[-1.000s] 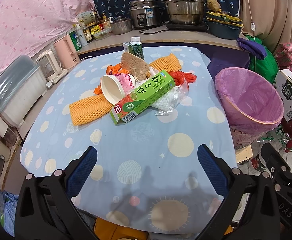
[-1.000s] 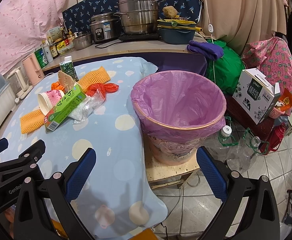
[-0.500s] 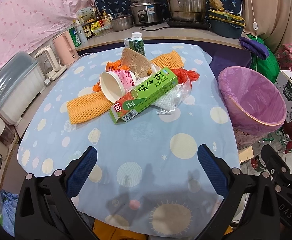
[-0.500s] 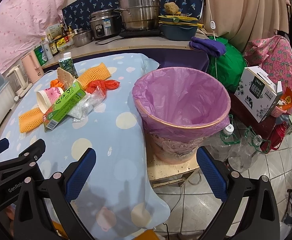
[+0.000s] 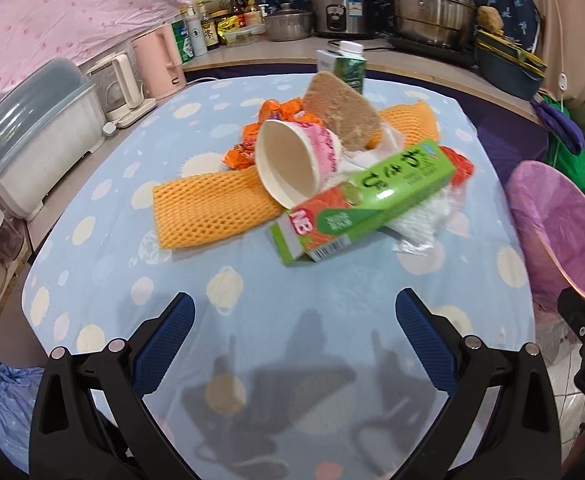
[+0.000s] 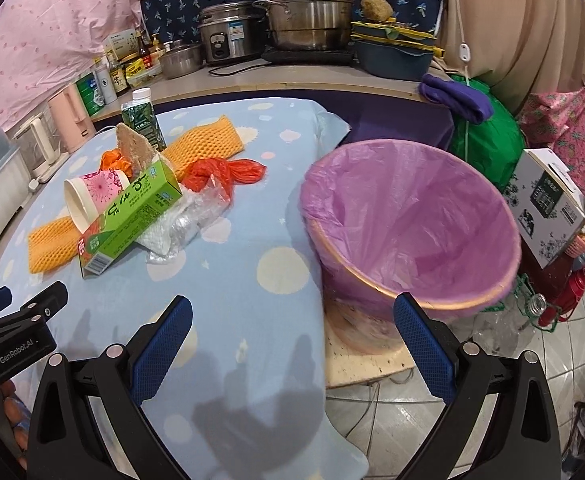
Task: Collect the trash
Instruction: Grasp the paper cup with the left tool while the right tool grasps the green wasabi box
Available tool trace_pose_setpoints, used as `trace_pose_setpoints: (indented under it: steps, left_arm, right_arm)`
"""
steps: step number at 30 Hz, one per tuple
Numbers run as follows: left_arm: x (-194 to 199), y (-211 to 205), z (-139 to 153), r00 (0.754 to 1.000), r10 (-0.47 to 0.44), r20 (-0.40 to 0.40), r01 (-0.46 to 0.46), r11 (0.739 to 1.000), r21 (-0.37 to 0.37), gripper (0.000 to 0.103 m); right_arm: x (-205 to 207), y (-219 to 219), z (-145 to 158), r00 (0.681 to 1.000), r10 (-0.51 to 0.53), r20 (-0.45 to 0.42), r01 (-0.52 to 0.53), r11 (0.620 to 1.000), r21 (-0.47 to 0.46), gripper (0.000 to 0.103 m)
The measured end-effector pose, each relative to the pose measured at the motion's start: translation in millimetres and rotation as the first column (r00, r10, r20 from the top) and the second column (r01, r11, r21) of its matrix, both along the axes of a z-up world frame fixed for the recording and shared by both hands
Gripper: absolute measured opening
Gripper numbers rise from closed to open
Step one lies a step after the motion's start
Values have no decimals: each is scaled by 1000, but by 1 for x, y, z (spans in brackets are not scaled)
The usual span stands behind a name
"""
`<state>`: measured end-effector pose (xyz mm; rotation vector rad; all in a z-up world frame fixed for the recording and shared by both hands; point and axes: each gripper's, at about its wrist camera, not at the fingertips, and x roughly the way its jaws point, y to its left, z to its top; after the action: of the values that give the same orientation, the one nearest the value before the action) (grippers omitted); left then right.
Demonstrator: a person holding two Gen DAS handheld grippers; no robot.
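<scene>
**Trash heap on spotted surface, bin at right edge**

Surface [image 5: 300, 280]: covered with a pale blue cloth printed with cream and white spots; the cloth hangs over the near right corner.

Trash, heaped toward the far middle of the surface:
- green box [image 5: 366, 196], lying tilted on top of the heap, barcode end nearest.
- paper cup [image 5: 292, 164], pink-printed, on its side, mouth toward the near edge, touching the box.
- orange foam net [image 5: 208, 208], flat, under the cup; a second net [image 6: 206, 140] toward the far edge.
- brown slab [image 5: 342, 114], leaning upright behind the cup.
- orange wrappers [image 5: 252, 136], crumpled, left of the slab.
- red bag [image 6: 228, 172] and clear plastic [image 6: 188, 220], right side of the heap.
- small carton [image 5: 342, 66], upright, white cap, at the far edge.

Bin [image 6: 412, 216]: purple liner, off the right edge of the surface, standing on a wooden board.

Room: back counter with steel pots [image 6: 308, 4], rice cooker [image 6: 226, 36], bottles and jars; pink kettle [image 5: 160, 60] and lidded plastic tub [image 5: 32, 128] along the left; pink curtain; printed carton [image 6: 548, 200] on the tiled floor side.

Left claw [image 5: 294, 312]: spread, holding nothing, over the near edge.
Right claw [image 6: 292, 316]: spread, holding nothing, over the near right corner, by the bin.
</scene>
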<state>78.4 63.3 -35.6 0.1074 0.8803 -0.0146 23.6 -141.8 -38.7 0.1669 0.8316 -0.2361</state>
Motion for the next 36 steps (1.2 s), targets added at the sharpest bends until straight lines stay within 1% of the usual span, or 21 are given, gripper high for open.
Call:
trace_pose_setpoints:
  steps: [4, 8, 10, 12, 14, 17, 21, 24, 26, 28, 33, 34, 36]
  left_arm:
    - [24, 11, -8, 1000, -3, 6, 3, 1000, -1, 96]
    - [47, 15, -20, 997, -73, -6, 73, 997, -12, 96]
    - [56, 16, -25, 996, -93, 2, 93, 996, -6, 96]
    - [65, 17, -29, 992, -127, 7, 128, 992, -19, 96]
    - [71, 16, -32, 986, -165, 13, 166, 986, -30, 96]
    - [77, 10, -37, 971, -240, 25, 241, 969, -51, 96]
    - [81, 0, -45, 953, -302, 26, 303, 952, -51, 96]
    - [78, -6, -46, 938, -345, 19, 345, 934, -91, 96]
    - [69, -11, -44, 927, -373, 24, 373, 920, -119, 93]
    - [58, -18, -43, 918, -395, 29, 395, 910, -123, 91]
    - [29, -36, -41, 883, -470, 19, 465, 867, -177, 84]
    - [24, -38, -41, 880, -475, 13, 469, 865, -178, 84]
    - [16, -41, -40, 885, -465, 17, 462, 873, -156, 84]
  right_arm:
    - [24, 7, -3, 1000, 22, 5, -22, 1000, 8, 96]
    - [45, 12, -8, 999, 34, -9, -34, 999, 30, 96]
    - [52, 14, -10, 999, 35, -14, -34, 999, 29, 96]
    - [58, 16, -13, 999, 34, -23, -33, 999, 28, 96]
    - [64, 17, -15, 999, 34, -29, -33, 999, 29, 96]
    - [72, 19, -18, 999, 32, -40, -31, 999, 30, 96]
    - [78, 22, -21, 998, 31, -54, -29, 999, 25, 96]
    - [79, 23, -23, 998, 31, -61, -29, 999, 23, 96]
    - [78, 22, -23, 998, 27, -64, -26, 999, 21, 96]
    - [77, 20, -23, 998, 21, -64, -20, 1000, 20, 96]
    - [69, 12, -22, 998, 1, -61, 0, 1000, 22, 96]
    - [68, 10, -22, 998, -2, -60, 3, 1000, 23, 96]
    - [64, 6, -22, 998, -9, -58, 11, 1000, 26, 96]
